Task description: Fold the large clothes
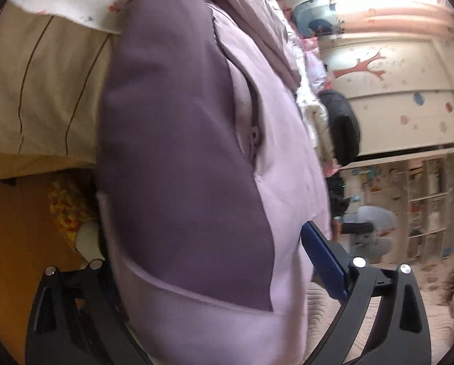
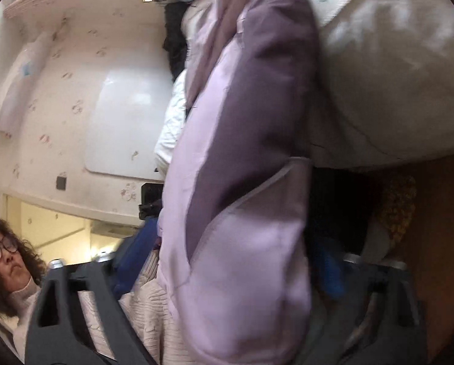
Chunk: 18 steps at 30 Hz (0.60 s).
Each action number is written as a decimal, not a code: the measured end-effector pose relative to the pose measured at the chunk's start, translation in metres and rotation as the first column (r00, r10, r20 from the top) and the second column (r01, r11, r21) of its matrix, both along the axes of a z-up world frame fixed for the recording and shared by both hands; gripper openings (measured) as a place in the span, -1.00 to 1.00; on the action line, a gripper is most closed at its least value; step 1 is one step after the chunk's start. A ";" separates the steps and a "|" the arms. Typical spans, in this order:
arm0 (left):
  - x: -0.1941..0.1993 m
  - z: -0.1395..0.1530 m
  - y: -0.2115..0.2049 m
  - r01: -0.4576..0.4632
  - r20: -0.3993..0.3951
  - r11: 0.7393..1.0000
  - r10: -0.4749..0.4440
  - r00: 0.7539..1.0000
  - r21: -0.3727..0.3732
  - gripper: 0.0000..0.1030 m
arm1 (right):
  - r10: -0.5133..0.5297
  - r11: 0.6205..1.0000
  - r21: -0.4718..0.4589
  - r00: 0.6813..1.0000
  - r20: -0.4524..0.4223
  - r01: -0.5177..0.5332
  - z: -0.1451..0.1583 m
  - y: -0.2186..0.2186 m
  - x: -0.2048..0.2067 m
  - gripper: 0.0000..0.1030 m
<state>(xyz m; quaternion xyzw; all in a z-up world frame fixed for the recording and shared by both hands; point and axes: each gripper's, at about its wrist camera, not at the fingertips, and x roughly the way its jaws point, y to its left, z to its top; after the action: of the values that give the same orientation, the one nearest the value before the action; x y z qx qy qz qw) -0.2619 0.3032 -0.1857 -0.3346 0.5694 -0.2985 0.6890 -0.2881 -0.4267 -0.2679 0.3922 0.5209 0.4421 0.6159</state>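
The two-tone purple padded jacket (image 1: 181, 152) looks soft, bulky and slippery; grasp its hem. It lies between both grippers' spread fingers; whether they pinch it, I cannot tell.

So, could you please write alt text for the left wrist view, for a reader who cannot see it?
A two-tone purple padded jacket, dark purple and pale lilac, fills the middle of the frame, hanging between the two fingers of the left hand-held gripper. Behind it are a cream bed cover on the left and a blurred bedroom wardrobe on the right.
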 end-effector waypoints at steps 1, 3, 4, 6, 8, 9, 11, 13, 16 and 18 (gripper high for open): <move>-0.001 0.002 -0.003 -0.007 0.003 0.999 0.007 1.000 0.032 0.58 | 0.001 1.000 -0.009 1.000 0.012 -0.001 0.001 0.004 -0.001 -0.17; -0.004 0.007 -0.006 -0.008 0.011 0.999 0.008 1.000 0.044 0.09 | 0.006 1.000 -0.009 0.999 0.051 -0.005 0.007 0.010 -0.005 -0.44; -0.005 0.011 -0.007 -0.014 0.026 0.999 0.013 1.000 0.043 -0.21 | 0.002 1.000 -0.011 0.998 0.070 -0.001 0.011 0.012 -0.006 -0.51; -0.011 0.031 -0.008 -0.016 0.103 0.999 0.013 0.995 0.029 -0.52 | -0.015 1.000 0.010 0.993 0.115 0.014 0.024 0.015 -0.008 -0.56; -0.020 0.055 -0.007 -0.019 0.190 1.000 0.019 0.982 -0.006 -0.65 | -0.031 0.998 0.053 0.985 0.167 0.022 0.039 0.011 -0.009 -0.57; -0.024 0.067 -0.005 -0.018 0.232 0.999 0.026 0.972 -0.036 -0.65 | -0.042 0.995 0.095 0.977 0.211 0.022 0.055 0.009 -0.013 -0.57; -0.029 0.085 -0.003 -0.002 0.281 0.998 0.019 0.960 -0.063 -0.65 | -0.031 0.994 0.111 0.967 0.255 0.003 0.073 0.011 -0.017 -0.57; -0.033 0.092 -0.004 0.022 0.291 0.999 -0.011 0.957 -0.038 -0.65 | -0.001 0.993 0.112 0.964 0.265 -0.030 0.082 0.014 -0.022 -0.49; -0.032 0.066 0.000 0.051 0.191 0.998 -0.057 0.980 0.034 -0.64 | 0.043 0.998 0.044 0.982 0.186 -0.052 0.061 0.011 -0.022 -0.12; -0.029 0.033 0.007 0.036 0.090 0.999 -0.037 0.995 0.020 -0.53 | 0.067 0.998 -0.020 0.993 0.098 -0.065 0.029 0.012 -0.024 -0.10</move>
<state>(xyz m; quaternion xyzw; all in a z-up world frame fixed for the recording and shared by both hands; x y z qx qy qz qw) -0.2911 0.3099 -0.1529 -0.3040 0.5462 -0.3207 0.7116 -0.3124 -0.4148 -0.2392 0.3473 0.5063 0.4766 0.6292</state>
